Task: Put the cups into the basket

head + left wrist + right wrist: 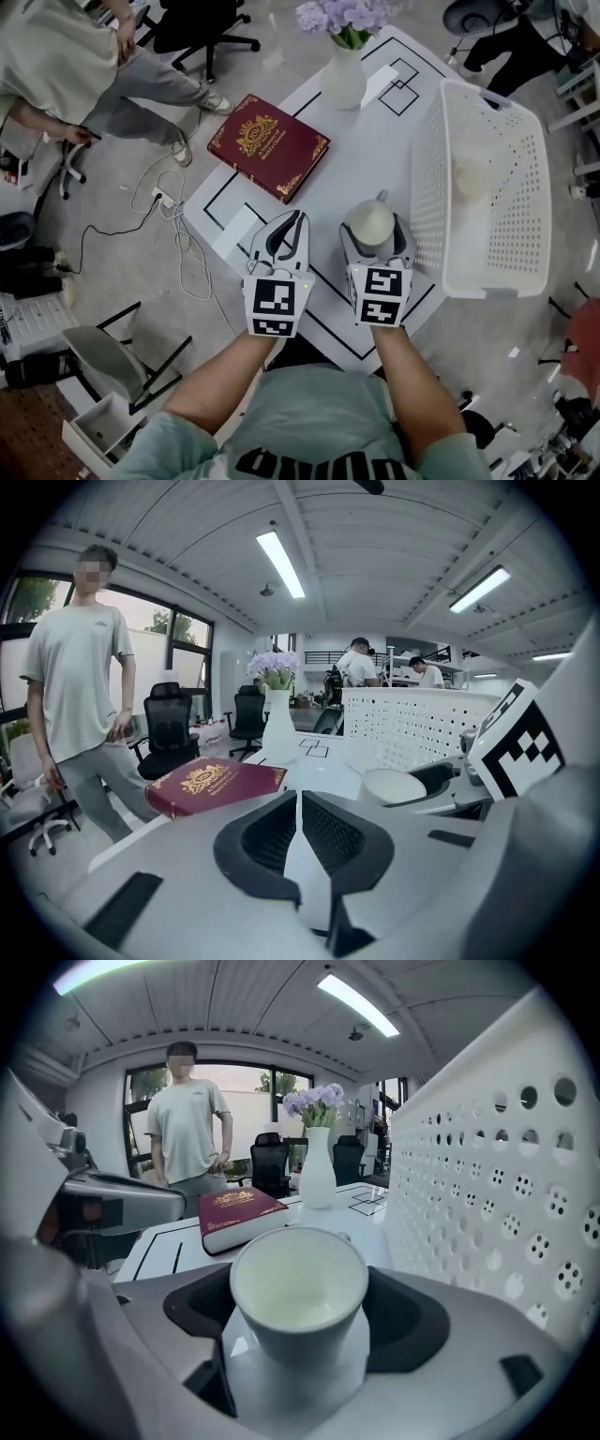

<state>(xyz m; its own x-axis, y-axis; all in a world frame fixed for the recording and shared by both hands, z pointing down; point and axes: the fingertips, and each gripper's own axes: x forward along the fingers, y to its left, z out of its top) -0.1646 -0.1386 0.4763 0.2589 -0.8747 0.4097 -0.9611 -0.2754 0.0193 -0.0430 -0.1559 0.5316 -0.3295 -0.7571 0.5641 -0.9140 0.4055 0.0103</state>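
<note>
Jaws spread wide, the right gripper (298,1312) brackets a white cup (298,1283) without clamping it. The cup stands upright near the near edge of the table (356,155), just beside the white basket (427,202). Inside that basket, which sits along the right edge, is a second cup (472,176). Alongside hovers the left gripper (300,218), jaws together and empty. Over by the left edge lies a red book (268,145).

The white surface (352,155), marked with black outlined rectangles, carries a dark red book (268,145) lying flat near its left edge. A white vase (343,77) of purple flowers stands at the far end, a white perforated basket (427,187) along the right side, and a white cup (371,225) upright just beside it.
</note>
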